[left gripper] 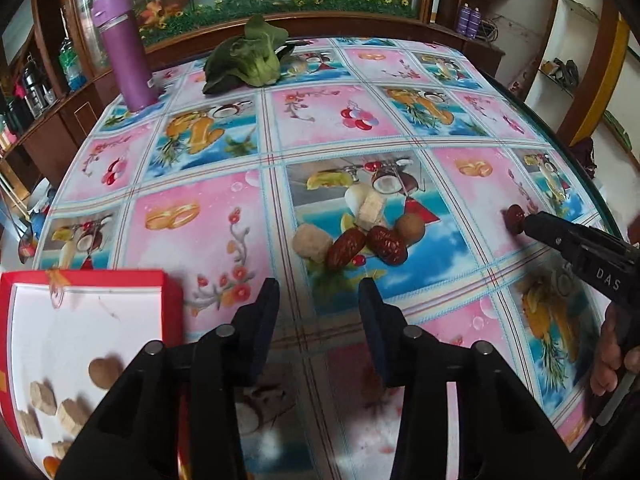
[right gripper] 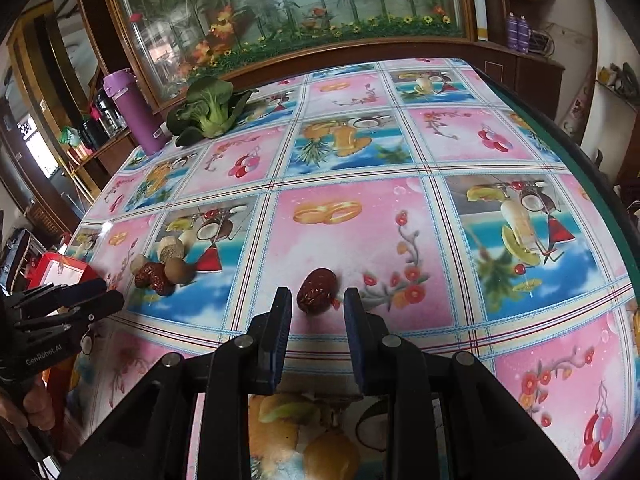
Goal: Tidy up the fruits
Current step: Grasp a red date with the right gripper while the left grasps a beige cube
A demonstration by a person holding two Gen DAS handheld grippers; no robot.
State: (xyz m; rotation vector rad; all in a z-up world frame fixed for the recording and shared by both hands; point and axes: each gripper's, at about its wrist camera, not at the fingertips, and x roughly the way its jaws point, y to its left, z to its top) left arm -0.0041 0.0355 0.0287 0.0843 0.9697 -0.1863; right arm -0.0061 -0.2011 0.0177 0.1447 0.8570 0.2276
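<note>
Red date (right gripper: 317,290) lies alone on a pink square of the tablecloth (right gripper: 352,248), long axis running away from the right gripper (right gripper: 318,300) w/ a slight rightward tilt, just ahead of the tips & centred on the gap. Right gripper's jaws are spread wider than the date, holding nothing; left gripper (left gripper: 319,293) is likewise wide open & empty. Readable text: "GenRobot.AI" on left unit, "DAS" on right.

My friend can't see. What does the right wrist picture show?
An open right gripper reaches around a lone red date lying on a colourful fruit-print tablecloth. Far left sit a small pile of fruits, the left gripper, a purple bottle and a leafy green vegetable.
</note>
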